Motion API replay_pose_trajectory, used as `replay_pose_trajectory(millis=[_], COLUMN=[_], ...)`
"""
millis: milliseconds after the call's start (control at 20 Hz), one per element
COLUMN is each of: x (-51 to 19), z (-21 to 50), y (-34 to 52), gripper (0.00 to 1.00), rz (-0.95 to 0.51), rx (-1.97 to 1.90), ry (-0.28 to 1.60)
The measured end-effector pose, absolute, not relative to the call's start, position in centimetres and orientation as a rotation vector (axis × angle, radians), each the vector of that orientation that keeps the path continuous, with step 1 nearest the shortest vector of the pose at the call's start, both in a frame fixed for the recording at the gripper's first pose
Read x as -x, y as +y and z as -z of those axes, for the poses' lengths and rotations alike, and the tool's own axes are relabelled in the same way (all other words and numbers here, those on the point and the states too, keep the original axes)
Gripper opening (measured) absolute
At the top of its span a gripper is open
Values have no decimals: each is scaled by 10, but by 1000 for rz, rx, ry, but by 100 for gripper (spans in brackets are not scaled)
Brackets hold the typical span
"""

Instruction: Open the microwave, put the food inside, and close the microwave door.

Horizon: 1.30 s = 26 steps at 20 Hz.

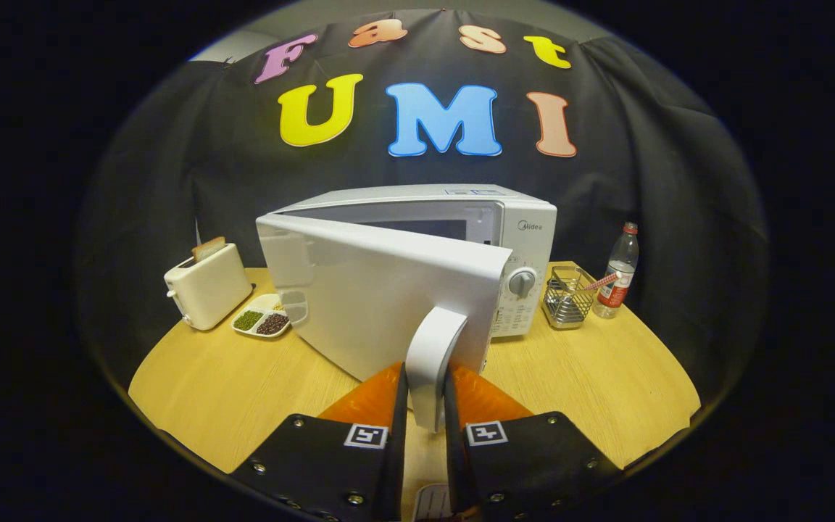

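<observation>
**Jaws clamped on the handle of a half-open microwave door**

A round, light wood-grain desk (591,377) stands in a booth hung with black cloth (171,181), which falls in folds behind and to both sides of it.

One white microwave (526,239) sits toward the back of the desk, at its middle. Its door (359,290) is swung partway open toward the camera, hinged on the left, so the dark cavity shows above the door's top edge. One round dial (522,282) sits on the control panel at the microwave's right.

The gripper (426,391) is closed on the door's white handle (432,355): the handle stands upright between the two fingers, and both press against its sides.

Toward the desk's left edge stands one cream toaster (207,290) with one slice of bread (209,248) sticking up from its slot. Just beside it, between toaster and door, lies one white divided dish (264,317) holding green and dark beans in separate compartments.

Toward the right edge, one wire basket (567,297) stands next to the microwave, with one plastic water bottle (619,272) with a red cap and red label just beyond it. A pink stick-like item leans from the basket toward the bottle; what it is cannot be told.
</observation>
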<state>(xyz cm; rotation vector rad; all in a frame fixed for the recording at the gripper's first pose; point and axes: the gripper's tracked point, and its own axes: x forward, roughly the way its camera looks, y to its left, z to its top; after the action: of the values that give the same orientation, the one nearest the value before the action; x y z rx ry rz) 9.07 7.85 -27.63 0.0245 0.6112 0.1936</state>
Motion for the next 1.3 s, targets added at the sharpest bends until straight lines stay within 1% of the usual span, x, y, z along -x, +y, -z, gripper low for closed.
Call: replay_pose_trajectory(millis=[450,650,800,1000,1300], x=[-34,-9,5,19,42], z=[266,262,259,253,243], y=[124,157,182,208,247], gripper=[25,25,25,25,25], rz=[-227,-278,-311,-313,-356], rx=[-10,6,15,47,56], ry=[612,606,603,581,555])
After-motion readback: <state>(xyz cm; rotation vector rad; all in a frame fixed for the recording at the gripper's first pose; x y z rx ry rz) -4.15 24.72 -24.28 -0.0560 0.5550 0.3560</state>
